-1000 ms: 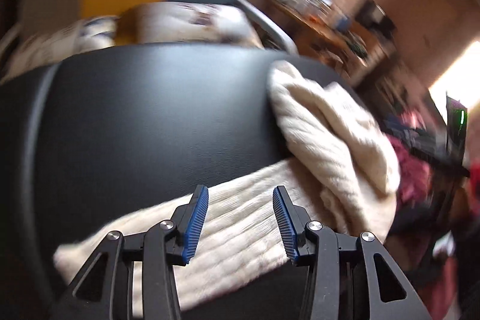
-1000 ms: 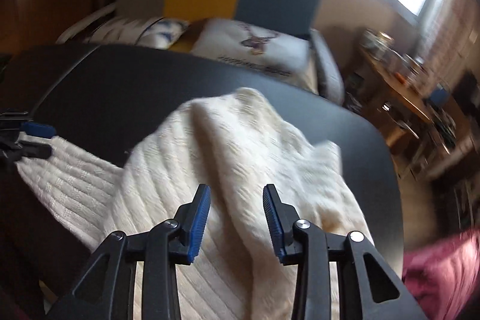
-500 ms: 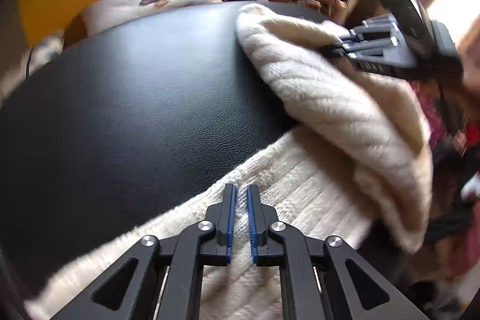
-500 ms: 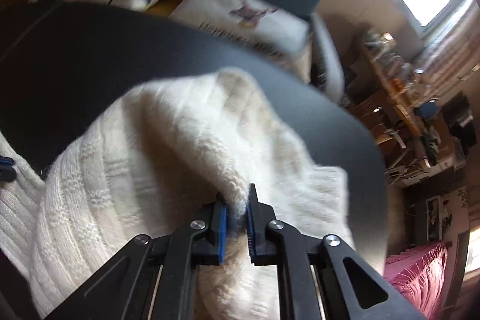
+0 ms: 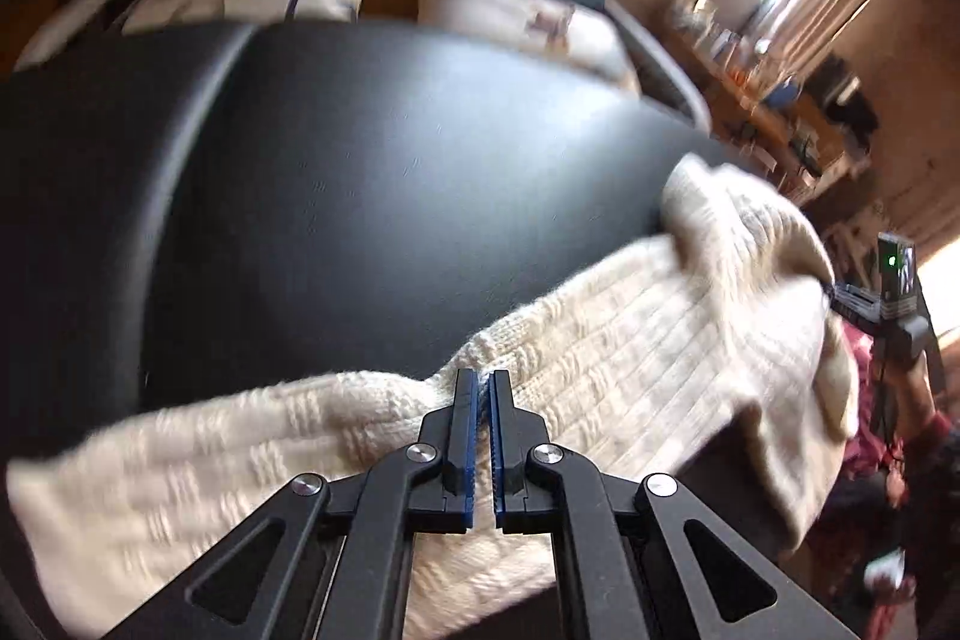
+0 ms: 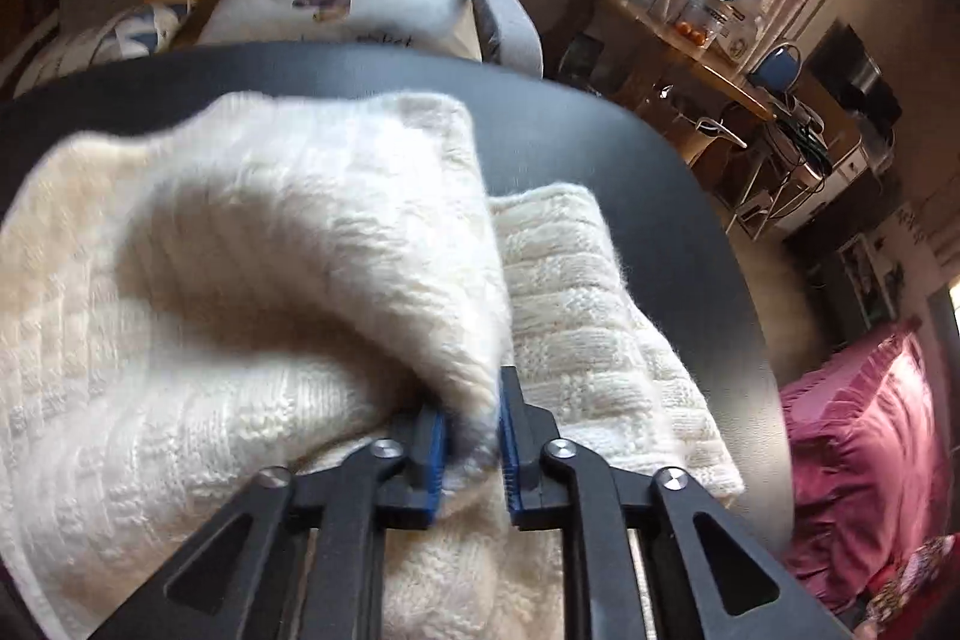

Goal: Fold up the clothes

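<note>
We see a cream knitted sweater (image 5: 630,340) lying on the black surface (image 5: 360,196), its thick yarn worked in ribbed bands and its fibres fuzzy at the edges. It stretches in a long strip across the near part of the surface and bunches into a raised hump toward the right edge. Our left claw (image 5: 483,394) is pressed together on the upper edge of that strip, pinching a small ridge of knit between its blue pads. In the right wrist view, our right claw (image 6: 474,418) has a thick fold of the sweater (image 6: 300,280) between its pads, and its jaws are opening around that fold; the fabric still fills the gap. A second layer of the knit lies flat just right of the fold. The far hem is blurred, so we cannot judge which part of the garment it is
</note>
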